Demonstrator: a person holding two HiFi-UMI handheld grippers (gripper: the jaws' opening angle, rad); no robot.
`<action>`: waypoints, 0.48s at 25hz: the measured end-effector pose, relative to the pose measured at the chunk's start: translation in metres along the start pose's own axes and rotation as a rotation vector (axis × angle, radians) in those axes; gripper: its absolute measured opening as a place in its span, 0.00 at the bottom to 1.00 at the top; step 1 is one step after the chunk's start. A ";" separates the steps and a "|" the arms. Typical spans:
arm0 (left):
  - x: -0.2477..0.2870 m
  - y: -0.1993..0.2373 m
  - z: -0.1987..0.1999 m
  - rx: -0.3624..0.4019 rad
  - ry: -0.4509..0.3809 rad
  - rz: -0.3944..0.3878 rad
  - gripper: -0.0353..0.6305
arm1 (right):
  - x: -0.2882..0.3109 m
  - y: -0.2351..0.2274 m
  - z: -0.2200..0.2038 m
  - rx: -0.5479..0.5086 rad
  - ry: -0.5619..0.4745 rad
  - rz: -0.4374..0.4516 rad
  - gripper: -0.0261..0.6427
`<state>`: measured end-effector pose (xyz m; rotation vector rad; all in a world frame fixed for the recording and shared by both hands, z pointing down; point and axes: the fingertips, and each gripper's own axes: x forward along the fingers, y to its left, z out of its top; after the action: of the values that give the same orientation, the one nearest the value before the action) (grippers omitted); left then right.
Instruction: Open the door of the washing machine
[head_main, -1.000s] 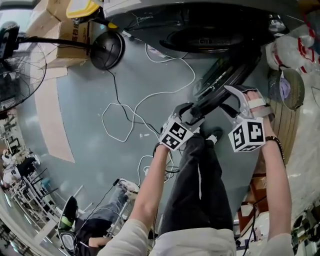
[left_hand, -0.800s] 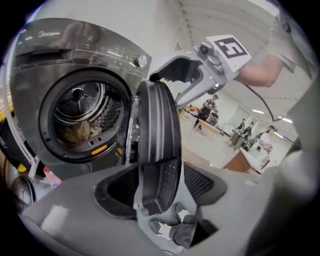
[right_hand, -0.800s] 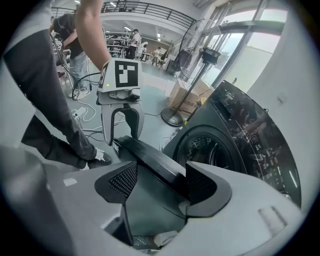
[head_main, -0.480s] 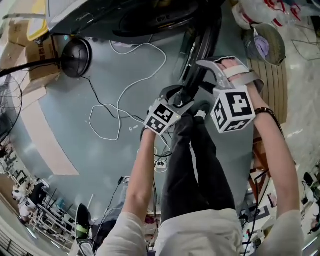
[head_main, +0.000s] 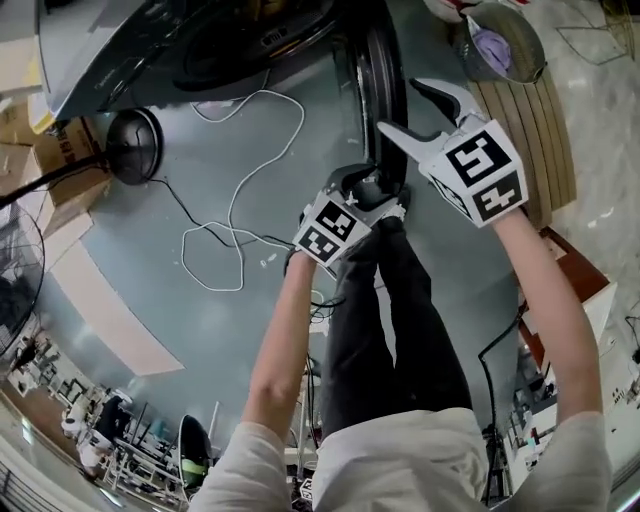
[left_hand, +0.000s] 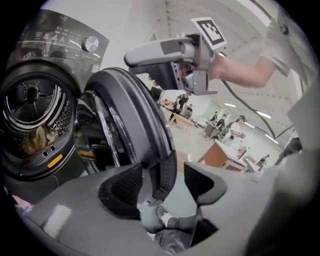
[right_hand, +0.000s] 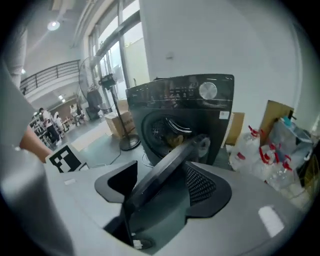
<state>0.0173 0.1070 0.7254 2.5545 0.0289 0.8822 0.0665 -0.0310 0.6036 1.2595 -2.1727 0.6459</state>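
The dark washing machine (head_main: 200, 45) stands at the top left of the head view. Its round door (head_main: 378, 80) is swung out and seen edge-on. My left gripper (head_main: 365, 190) sits at the door's near edge. In the left gripper view the door (left_hand: 130, 115) has its rim between the jaws of that gripper (left_hand: 160, 180), with a gap on the right side. The open drum (left_hand: 35, 115) holds some laundry. My right gripper (head_main: 405, 110) is open beside the door, and the door (right_hand: 170, 170) runs slantwise between its spread jaws.
A white cable (head_main: 240, 190) loops over the grey floor left of the door. A fan base (head_main: 130, 145) stands near the machine. A basket (head_main: 500, 45) and wooden slats (head_main: 530, 130) lie to the right, with plastic bottles (right_hand: 260, 150) by the wall. The person's legs (head_main: 390, 320) are below the grippers.
The door has swung further out from the machine. Both grippers moved with it, and the right gripper has risen to sit beside the door's edge.
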 end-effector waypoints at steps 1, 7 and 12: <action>0.006 -0.004 0.002 0.009 0.008 -0.010 0.52 | -0.001 -0.003 -0.009 0.050 0.000 0.001 0.45; 0.039 -0.027 0.021 0.086 0.039 -0.053 0.52 | -0.008 -0.017 -0.045 0.237 -0.001 -0.018 0.45; 0.058 -0.041 0.028 0.139 0.066 -0.091 0.52 | -0.012 -0.027 -0.067 0.254 0.061 -0.082 0.45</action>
<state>0.0848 0.1427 0.7226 2.6269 0.2328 0.9600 0.1098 0.0073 0.6488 1.4296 -2.0252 0.9365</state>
